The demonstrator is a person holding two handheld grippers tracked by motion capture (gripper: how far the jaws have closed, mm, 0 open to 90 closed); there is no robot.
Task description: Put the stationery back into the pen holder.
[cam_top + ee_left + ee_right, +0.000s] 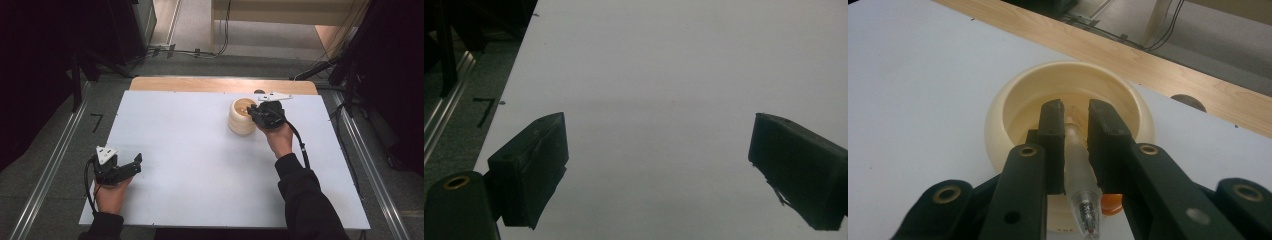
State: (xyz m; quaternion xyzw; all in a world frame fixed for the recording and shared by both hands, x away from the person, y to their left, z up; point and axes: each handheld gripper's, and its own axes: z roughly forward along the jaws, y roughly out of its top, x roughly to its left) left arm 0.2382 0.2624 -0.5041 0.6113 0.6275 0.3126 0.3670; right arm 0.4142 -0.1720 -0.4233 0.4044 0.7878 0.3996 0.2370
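A cream ribbed pot (241, 117) stands toward the far right of the white tabletop (190, 165). My right gripper (252, 111) hovers at its mouth. In the right gripper view the two jaws of that gripper (1075, 107) are shut on a clear-barrelled pen (1079, 160), which points down into the pot (1013, 95). A small orange part (1110, 202) shows beside the pen's near end. My left gripper (136, 165) rests at the near left of the table. Its jaws (659, 125) stand wide open over bare tabletop with nothing between them.
A wooden strip (200, 84) runs along the table's far edge, with a dark round hole (1187, 101) in it. Metal rails (50, 170) lie on the floor at both sides. Cables (190, 51) trail across the floor beyond the table.
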